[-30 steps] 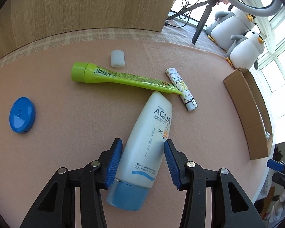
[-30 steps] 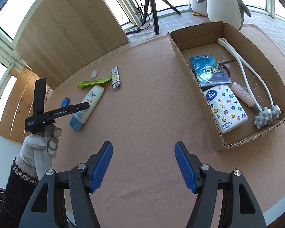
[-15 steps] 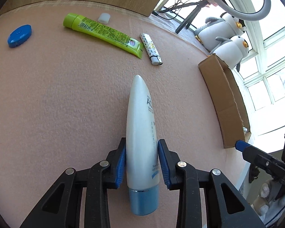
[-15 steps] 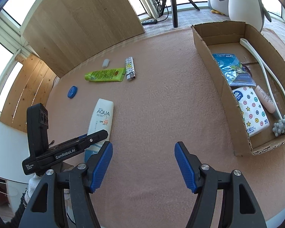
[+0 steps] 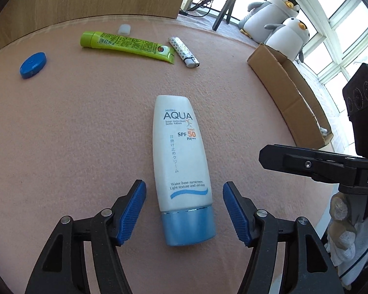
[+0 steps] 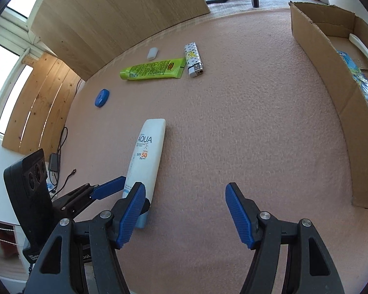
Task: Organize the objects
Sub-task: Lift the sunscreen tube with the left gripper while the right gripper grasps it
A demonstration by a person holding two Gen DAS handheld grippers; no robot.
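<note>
While the sunscreen (image 5: 181, 169) lies flat on the pink mat (image 5: 85, 122), label up and blue cap toward the camera, the left gripper (image 5: 184, 210) stands with its jaws wide apart, one on either side of the tube's lower end and touching neither side. Far left on the mat sits a blue disc (image 5: 33, 65); further along lie a green tube (image 5: 127, 46), a small white piece (image 5: 124, 29) just behind it, and a patterned lighter (image 5: 183, 52) at the tube's crimped end. To the right is the box (image 5: 289, 93), seen here only by its near wall, its contents hidden. In the right wrist view the right gripper (image 6: 185, 213) is likewise spread open over bare mat, its left finger covering part of the sunscreen's cap. The box's inside is cut off at the frame edge; a printed packet (image 6: 355, 71) shows partly.
</note>
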